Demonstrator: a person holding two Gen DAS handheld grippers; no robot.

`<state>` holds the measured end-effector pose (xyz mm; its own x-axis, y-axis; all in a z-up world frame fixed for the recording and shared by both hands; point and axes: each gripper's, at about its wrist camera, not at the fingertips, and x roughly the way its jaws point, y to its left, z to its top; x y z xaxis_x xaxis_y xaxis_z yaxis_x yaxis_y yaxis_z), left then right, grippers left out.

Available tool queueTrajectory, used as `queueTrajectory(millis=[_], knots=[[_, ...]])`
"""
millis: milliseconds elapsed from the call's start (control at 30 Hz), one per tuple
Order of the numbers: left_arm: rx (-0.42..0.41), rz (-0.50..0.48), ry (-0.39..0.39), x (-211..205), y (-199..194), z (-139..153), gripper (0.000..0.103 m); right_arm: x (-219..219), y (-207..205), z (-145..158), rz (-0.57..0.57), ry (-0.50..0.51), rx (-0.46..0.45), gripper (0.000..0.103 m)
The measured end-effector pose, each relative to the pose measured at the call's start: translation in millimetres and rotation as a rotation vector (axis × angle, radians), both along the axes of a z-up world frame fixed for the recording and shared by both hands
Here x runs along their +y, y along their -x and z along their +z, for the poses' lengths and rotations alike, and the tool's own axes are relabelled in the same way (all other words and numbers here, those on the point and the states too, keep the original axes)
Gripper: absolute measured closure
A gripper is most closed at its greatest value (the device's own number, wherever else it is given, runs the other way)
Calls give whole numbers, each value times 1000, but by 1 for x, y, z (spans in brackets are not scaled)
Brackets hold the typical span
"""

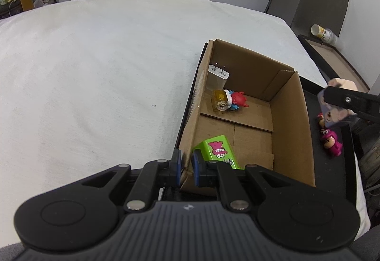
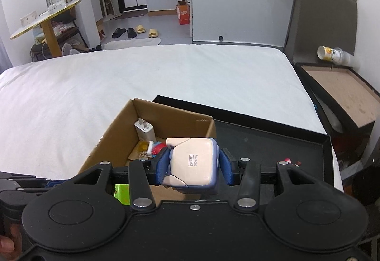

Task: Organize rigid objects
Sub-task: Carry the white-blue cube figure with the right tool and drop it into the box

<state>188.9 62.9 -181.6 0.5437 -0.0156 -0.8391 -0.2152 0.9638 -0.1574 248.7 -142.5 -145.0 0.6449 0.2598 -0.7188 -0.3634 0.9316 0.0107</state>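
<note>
The blue-and-cream toy figure [image 2: 192, 161] sits clamped between the blue pads of the right gripper [image 2: 192, 166], base toward the camera, lifted clear and hovering by the near right corner of the cardboard box [image 1: 292, 132]. The fingers [image 2: 161, 166] are closed only as far as the toy's width, one pad pressing on each side.

The box stands on the left part of a black tray [image 2: 273, 142], which lies on a white bed [image 1: 95, 71]. Inside it already lie a white charger plug [image 1: 217, 78] upright in the far corner, a yellow clear piece [image 1: 219, 100] touching a small red figure [image 1: 237, 99], and a green carton [image 1: 217, 150] at the near end.

The left gripper [image 1: 186, 166] is closed nearly all the way, pinching the box's near left wall between its fingers [image 1: 176, 161], apparently steadying it.

By the look of it, the sorting is well along: four things are boxed and a fifth is on its way. A pink figure [image 1: 332, 143] and another small figure [image 1: 321, 119] beside it remain on the tray, outside the box.
</note>
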Motion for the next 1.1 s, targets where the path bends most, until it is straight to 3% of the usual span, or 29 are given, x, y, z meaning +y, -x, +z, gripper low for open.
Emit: queueTrajectory(millis=[533, 900, 967, 1100], knots=[[-21, -14, 51, 10, 2, 0, 93, 44, -19, -5, 17, 96, -17, 58], [-25, -13, 46, 9, 4, 1, 93, 50, -45, -9, 47, 160, -33, 58], [-26, -18, 47, 8, 4, 2, 93, 47, -47, -7, 12, 183, -62, 52], [-27, -12, 26, 7, 5, 2, 93, 33, -42, 2, -4, 143, -67, 51]])
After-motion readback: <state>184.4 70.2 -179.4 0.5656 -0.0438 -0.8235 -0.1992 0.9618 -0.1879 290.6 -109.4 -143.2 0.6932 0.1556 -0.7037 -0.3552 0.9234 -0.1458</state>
